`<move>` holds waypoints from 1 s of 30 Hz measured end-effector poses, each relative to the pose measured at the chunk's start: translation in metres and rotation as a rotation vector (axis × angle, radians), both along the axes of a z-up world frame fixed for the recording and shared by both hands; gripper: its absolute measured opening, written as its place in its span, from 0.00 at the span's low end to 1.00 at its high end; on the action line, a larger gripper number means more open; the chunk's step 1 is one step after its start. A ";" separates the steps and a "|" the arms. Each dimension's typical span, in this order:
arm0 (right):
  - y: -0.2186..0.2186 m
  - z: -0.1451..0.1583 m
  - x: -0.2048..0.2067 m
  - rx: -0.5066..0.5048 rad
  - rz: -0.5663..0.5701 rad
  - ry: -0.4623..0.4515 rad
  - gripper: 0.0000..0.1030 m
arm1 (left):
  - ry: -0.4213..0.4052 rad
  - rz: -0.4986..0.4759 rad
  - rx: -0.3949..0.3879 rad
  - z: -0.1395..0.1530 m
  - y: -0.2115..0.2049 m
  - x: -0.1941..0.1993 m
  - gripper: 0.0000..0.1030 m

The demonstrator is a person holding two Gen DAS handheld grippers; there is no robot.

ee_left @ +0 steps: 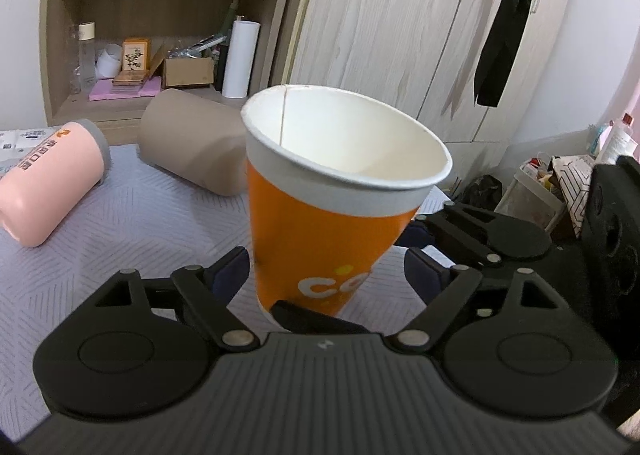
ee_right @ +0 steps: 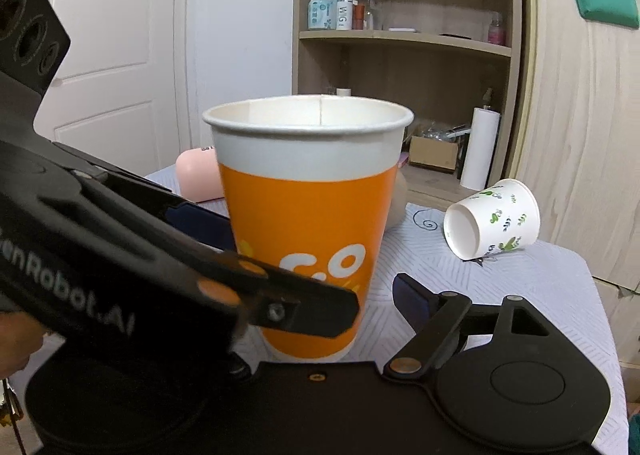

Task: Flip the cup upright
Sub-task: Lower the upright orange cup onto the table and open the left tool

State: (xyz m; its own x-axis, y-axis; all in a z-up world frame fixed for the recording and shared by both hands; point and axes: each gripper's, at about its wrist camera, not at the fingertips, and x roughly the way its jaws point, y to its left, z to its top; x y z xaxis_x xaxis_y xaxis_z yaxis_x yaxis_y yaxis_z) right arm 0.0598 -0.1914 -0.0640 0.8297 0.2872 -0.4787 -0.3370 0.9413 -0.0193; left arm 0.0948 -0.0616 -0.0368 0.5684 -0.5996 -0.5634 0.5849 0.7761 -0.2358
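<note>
An orange and white paper cup [ee_left: 320, 215] stands mouth up on the grey patterned table cover; it also shows in the right wrist view [ee_right: 308, 223]. My left gripper [ee_left: 324, 271] is open, its fingers on either side of the cup with gaps. My right gripper [ee_right: 316, 287] is open around the cup's lower part. Its right finger [ee_right: 416, 299] is apart from the cup; its left finger is hidden behind the left gripper's body [ee_right: 120, 247]. A small white cup with a leaf print [ee_right: 492, 219] lies on its side to the right.
A pink tumbler [ee_left: 48, 183] and a tan cylinder [ee_left: 192, 143] lie on the table at the back left. A wooden shelf unit [ee_left: 168, 15] and a wardrobe [ee_left: 400, 15] stand behind. Bags and boxes [ee_left: 552, 183] sit on the floor past the table's right edge.
</note>
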 end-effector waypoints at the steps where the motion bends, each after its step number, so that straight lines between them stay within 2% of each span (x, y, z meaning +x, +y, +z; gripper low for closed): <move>1: 0.000 0.001 -0.003 0.000 -0.003 -0.003 0.84 | 0.001 0.005 -0.003 0.001 0.002 -0.002 0.82; 9: -0.005 0.008 -0.028 0.027 -0.039 -0.006 0.84 | 0.015 0.071 -0.041 0.014 0.028 -0.023 0.82; 20: -0.003 0.041 -0.083 0.027 -0.114 -0.052 0.86 | -0.127 0.256 0.091 0.039 0.044 -0.079 0.87; 25: 0.000 0.056 -0.101 0.014 -0.154 -0.062 0.86 | -0.172 0.287 0.125 0.053 0.049 -0.103 0.90; 30: 0.002 0.065 -0.115 0.011 -0.184 -0.069 0.88 | -0.180 0.314 0.134 0.062 0.055 -0.120 0.92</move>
State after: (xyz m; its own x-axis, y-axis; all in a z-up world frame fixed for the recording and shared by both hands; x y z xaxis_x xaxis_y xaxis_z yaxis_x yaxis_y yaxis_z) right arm -0.0547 -0.1892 0.0008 0.8996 0.1327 -0.4161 -0.1574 0.9872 -0.0255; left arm -0.0249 -0.0063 0.0255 0.8096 -0.3080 -0.4997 0.3361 0.9411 -0.0354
